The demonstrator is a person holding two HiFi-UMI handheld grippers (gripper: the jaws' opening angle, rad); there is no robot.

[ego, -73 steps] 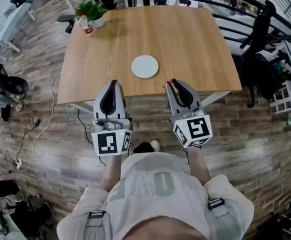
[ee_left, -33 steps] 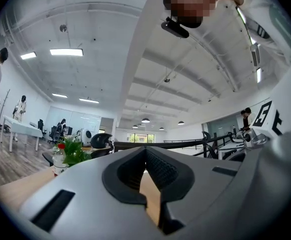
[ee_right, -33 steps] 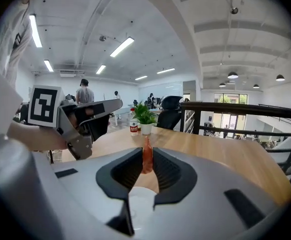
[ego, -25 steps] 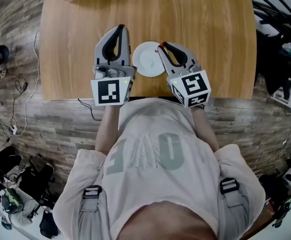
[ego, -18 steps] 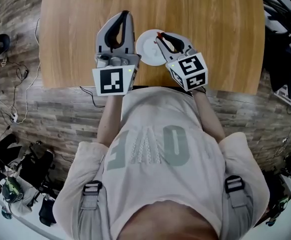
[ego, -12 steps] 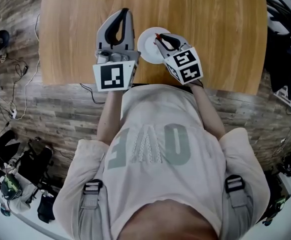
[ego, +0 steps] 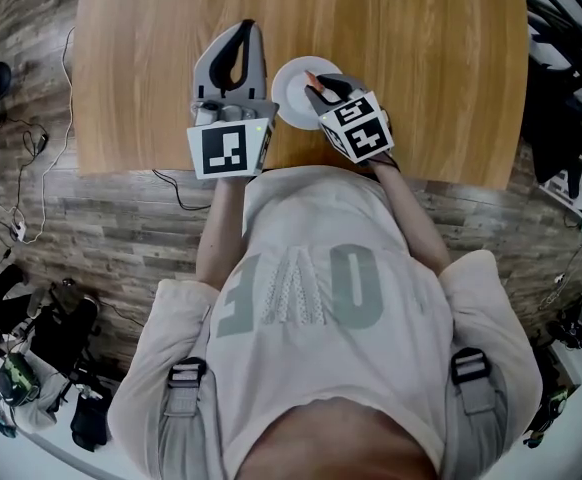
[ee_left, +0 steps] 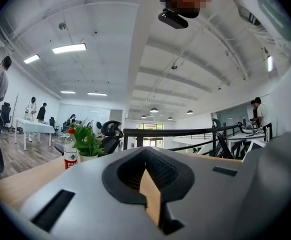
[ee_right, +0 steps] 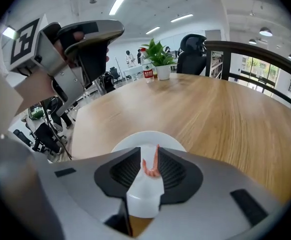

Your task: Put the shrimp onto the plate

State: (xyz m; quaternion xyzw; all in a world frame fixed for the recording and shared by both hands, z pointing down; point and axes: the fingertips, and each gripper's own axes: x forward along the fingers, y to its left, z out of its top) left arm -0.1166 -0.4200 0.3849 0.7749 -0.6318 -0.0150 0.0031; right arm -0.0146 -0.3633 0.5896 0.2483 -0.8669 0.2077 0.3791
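Note:
A shrimp [ee_right: 151,167] with a white body and an orange-red tail stands pinched between the jaws of my right gripper [ee_right: 150,159], which is shut on it. In the head view that right gripper [ego: 314,81] hangs over the near right part of the white plate [ego: 289,76]. The right gripper view shows the plate [ee_right: 130,143] directly under and ahead of the jaws, with nothing on it. Just left of the plate, my left gripper [ego: 242,30] is shut and holds nothing. It points level over the table.
The plate lies near the front edge of a wooden table [ego: 421,68]. A potted plant [ee_right: 158,54] and a red-labelled bottle [ee_right: 148,70] stand at the far corner. An office chair [ee_right: 193,45] and a black railing [ee_right: 255,59] lie beyond the table.
The person has come up to the table. Both grippers moved forward over it, and the right one swung left with the shrimp until it hung above the plate.

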